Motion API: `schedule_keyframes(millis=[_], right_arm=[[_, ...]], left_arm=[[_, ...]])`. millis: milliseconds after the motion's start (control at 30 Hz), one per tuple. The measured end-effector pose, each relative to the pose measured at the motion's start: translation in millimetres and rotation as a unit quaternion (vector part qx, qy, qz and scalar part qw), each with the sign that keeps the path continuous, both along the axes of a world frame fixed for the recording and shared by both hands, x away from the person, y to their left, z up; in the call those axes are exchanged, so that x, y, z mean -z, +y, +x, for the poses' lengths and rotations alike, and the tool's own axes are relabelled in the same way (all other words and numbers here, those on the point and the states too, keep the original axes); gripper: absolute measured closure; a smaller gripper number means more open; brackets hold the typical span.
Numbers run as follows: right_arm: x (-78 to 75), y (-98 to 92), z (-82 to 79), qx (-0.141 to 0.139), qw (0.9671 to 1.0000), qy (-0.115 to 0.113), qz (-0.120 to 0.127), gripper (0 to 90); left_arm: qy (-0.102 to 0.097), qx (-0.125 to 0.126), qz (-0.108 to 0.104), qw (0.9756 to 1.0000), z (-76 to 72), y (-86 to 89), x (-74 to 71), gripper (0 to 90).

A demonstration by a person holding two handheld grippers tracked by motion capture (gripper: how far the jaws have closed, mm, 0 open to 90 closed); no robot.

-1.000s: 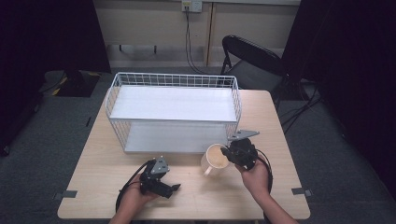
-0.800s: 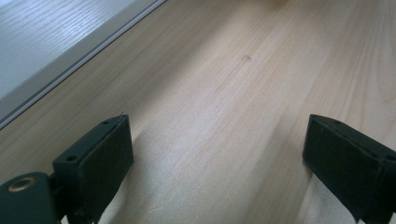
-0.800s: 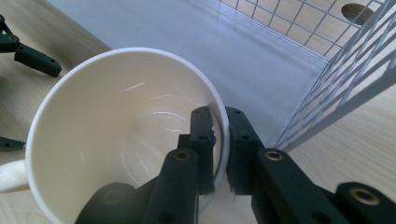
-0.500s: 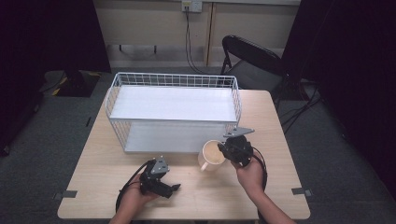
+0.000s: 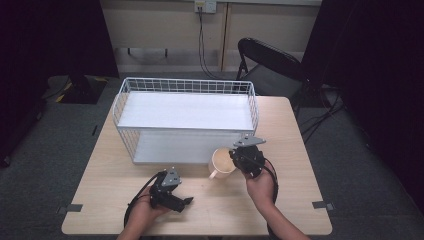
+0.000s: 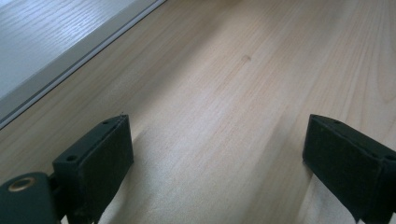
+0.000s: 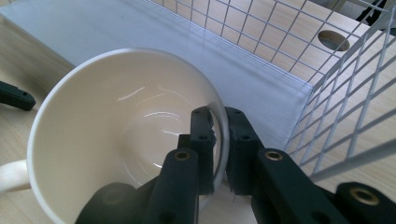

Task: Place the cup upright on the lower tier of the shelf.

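A cream mug (image 5: 222, 162) hangs just above the table in front of the white wire rack (image 5: 185, 116), tipped so its mouth faces the camera and its handle points down-left. My right gripper (image 5: 239, 158) is shut on the mug's rim. In the right gripper view one jaw is inside the mug (image 7: 116, 140) and the other outside, with my right gripper (image 7: 219, 130) pinching the wall. My left gripper (image 5: 186, 201) rests near the table's front edge. Its jaws stand wide apart over bare wood, and my left gripper (image 6: 215, 154) holds nothing.
The rack has an upper white shelf and a lower white board (image 7: 196, 51) with wire mesh sides (image 7: 355, 107). A black folding chair (image 5: 270, 65) stands behind the table. The wooden tabletop (image 5: 300, 145) extends to the right of the rack.
My right gripper has carried the mug a little up and toward the rack's front. The left gripper has stayed where it was.
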State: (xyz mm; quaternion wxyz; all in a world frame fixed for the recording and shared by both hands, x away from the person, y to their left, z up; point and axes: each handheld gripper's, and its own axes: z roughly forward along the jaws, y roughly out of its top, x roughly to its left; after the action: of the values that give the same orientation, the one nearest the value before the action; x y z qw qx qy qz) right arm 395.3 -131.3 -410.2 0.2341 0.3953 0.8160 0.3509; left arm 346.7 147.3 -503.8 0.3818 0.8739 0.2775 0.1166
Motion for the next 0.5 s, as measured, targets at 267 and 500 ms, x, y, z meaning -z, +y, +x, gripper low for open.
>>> schedule_keyframes(millis=[267,500], right_arm=[[4.4,8.1,5.6,0.012,0.9999,-0.005,-0.002,83.2],[6.6,14.4,9.1,0.019,0.9997,-0.013,0.001,83.7]], left_arm=[[0.0,0.0,0.0,1.0,0.0,0.0,0.0,8.1],[0.0,0.0,0.0,1.0,0.0,0.0,0.0,8.1]])
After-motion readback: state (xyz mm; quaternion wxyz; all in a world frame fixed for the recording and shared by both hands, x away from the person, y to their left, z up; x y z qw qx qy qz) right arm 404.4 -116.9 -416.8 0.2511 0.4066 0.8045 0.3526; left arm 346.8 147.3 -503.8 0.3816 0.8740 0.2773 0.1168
